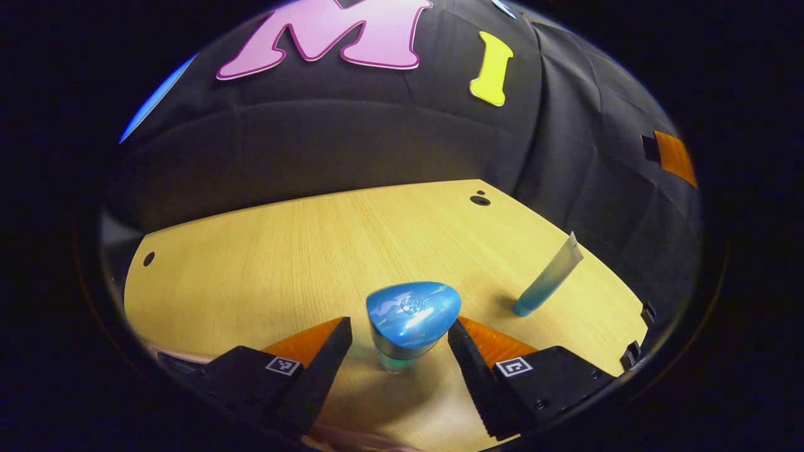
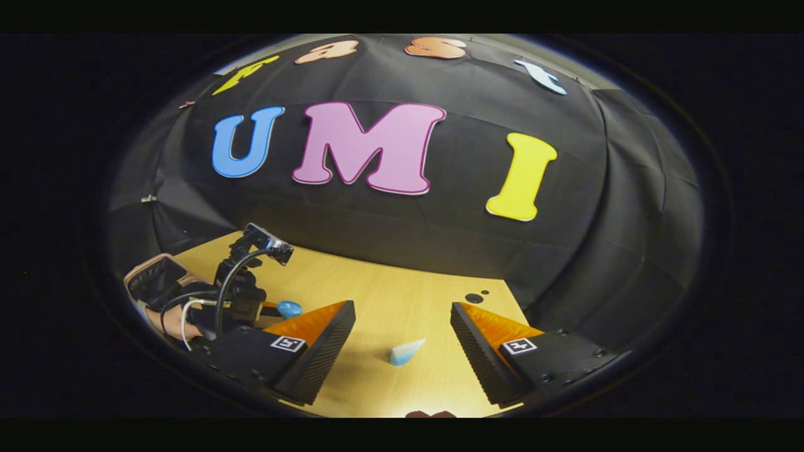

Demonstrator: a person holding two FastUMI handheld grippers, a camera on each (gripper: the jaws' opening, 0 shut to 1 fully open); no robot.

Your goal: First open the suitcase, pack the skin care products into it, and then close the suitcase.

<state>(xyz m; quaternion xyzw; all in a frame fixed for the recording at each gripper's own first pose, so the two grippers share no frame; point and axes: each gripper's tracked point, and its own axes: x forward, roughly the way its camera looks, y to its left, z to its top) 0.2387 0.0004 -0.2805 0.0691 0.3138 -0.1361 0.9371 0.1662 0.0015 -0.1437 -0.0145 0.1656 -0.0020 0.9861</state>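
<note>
Between the spread left tongs (image 1: 399,348), the bottle (image 1: 409,326) stands upright; right tongs (image 2: 402,336) spread.

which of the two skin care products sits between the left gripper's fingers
The bottle with the blue cap, standing between the left gripper fingers; the tube stands apart.

Light wood-grain bench (image 1: 301,251) bearing a blue-capped bottle (image 1: 411,320) standing upright near its front edge, with a pale blue tube (image 1: 548,276) standing cap-down and leaning, apart from the bottle toward the bench's right edge, and small dark holes (image 1: 480,200) behind both.
</note>
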